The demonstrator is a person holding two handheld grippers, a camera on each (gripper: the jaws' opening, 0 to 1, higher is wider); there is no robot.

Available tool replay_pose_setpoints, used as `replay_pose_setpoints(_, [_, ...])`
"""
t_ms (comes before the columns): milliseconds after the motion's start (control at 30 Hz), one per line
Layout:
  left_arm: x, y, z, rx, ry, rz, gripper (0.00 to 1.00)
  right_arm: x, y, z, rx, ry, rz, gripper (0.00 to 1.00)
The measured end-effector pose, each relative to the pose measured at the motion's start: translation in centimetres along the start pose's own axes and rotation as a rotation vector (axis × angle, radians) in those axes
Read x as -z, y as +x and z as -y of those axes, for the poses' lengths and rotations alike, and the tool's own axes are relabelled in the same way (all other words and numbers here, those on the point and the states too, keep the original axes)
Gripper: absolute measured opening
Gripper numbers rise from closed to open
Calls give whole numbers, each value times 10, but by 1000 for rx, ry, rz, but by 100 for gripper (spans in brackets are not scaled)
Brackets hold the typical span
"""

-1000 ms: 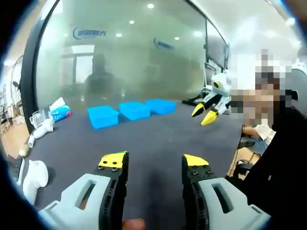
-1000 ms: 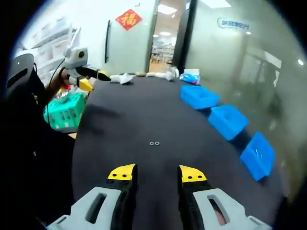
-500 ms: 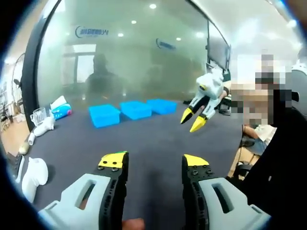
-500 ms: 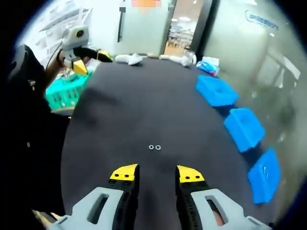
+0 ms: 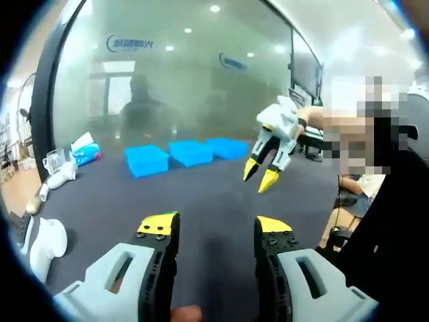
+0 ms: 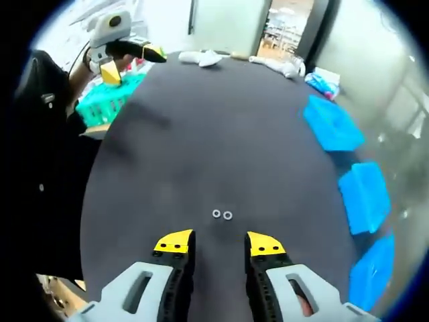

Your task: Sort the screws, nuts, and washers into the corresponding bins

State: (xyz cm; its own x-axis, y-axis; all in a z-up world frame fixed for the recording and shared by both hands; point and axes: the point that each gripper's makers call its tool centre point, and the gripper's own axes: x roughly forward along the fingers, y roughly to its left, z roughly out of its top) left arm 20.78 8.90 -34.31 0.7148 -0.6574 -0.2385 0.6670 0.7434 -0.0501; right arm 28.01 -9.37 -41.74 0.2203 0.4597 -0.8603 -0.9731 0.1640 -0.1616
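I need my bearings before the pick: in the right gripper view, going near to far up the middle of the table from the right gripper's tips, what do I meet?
right gripper → two washers lying side by side → a long bare stretch of dark table → white items at the far edge.

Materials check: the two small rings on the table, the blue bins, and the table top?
Two small rings: likely metal washers, silvery with bright glints, though too small to be sure. Blue bins: probably moulded plastic, uniform saturated colour, smooth walls, soft sheen. Table top: matte dark grey, no reflections; looks like a fabric or rubbery mat, can't tell which. The right tongs hang open just short of the rings.
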Motion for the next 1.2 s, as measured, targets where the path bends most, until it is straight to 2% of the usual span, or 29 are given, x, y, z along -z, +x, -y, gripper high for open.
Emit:
replay_pose_setpoints(167, [2,1,-1,3,-6,0,43,-3,4,0,-23,-14,-26,24])
replay_pose_setpoints(267, [4,1,0,6,-12,-3,43,0,7,-4,-49,-55,-61,24])
replay_pose_setpoints(567, [5,2,0,11,-20,1,43,-5,14,6,-40,-90,-96,20])
replay_pose_setpoints(867, [7,1,-2,8,-29,2,43,-9,19,13,-36,-74,-96,16])
replay_pose_setpoints(1200, [9,0,-7,-2,-36,4,43,-6,29,12,-56,-100,-124,13])
